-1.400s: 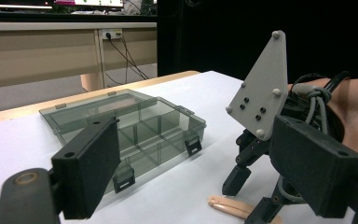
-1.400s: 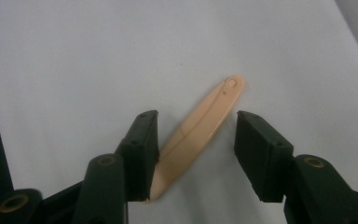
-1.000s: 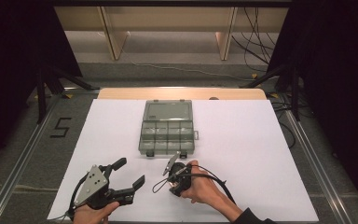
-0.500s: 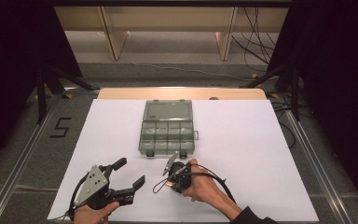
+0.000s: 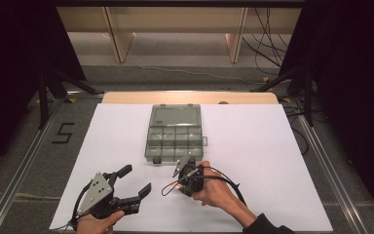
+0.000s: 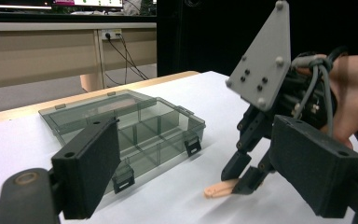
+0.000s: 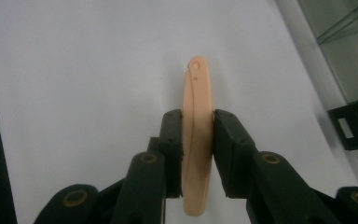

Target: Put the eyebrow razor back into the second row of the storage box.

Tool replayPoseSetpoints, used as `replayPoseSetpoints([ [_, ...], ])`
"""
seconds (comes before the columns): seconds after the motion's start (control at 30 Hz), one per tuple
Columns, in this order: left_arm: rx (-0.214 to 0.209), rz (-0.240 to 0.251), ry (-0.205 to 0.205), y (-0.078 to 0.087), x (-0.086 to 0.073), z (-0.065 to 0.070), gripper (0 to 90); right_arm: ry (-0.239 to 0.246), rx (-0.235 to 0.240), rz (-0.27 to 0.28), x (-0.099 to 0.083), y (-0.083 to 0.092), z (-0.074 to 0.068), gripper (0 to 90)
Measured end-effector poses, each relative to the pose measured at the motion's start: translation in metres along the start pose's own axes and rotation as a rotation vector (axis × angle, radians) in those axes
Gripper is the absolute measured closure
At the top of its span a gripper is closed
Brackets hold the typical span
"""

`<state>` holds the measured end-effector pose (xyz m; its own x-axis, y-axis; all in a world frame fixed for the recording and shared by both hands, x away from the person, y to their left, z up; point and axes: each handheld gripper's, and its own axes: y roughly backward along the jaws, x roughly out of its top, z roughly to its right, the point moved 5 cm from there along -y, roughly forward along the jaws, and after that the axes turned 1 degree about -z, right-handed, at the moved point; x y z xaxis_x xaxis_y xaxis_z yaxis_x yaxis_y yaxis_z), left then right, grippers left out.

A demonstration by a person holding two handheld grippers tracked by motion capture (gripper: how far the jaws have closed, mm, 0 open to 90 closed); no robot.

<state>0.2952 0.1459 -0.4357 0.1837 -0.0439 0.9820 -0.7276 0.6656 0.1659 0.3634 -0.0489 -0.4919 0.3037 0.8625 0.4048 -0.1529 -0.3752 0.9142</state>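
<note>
Right gripper point(image 7: 198, 140) pinches a peach plastic strip point(image 7: 197, 135) between its jaws, the strip's long axis running straight ahead, low over the white table point(image 5: 272, 161). Left gripper point(image 5: 134, 183), jaws spread and empty, sits near-left. Farther off lies the open compartment box point(image 5: 174, 134). Nothing has visibly shifted since the earlier frames.

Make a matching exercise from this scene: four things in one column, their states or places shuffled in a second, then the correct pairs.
1. left gripper
2. right gripper
3. organiser box
4. peach plastic piece

A. clear, lid open, mid-table
B. jaws spread, holding nothing
C. lying on the white sheet, clamped between jaws
D. closed on a thin part in front of the box

Pairs: 1-B, 2-D, 3-A, 4-C
</note>
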Motion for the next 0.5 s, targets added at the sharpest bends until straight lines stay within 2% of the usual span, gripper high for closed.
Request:
replayPoseSetpoints([
  [0.1,0.002,0.002,0.002,0.000,0.000,0.000,16.0,-0.021,0.010,0.034,0.001,0.004,0.004,74.3],
  [0.5,0.002,0.002,0.002,0.000,0.000,0.000,16.0,-0.015,-0.041,0.086,0.009,0.023,0.018,74.3],
])
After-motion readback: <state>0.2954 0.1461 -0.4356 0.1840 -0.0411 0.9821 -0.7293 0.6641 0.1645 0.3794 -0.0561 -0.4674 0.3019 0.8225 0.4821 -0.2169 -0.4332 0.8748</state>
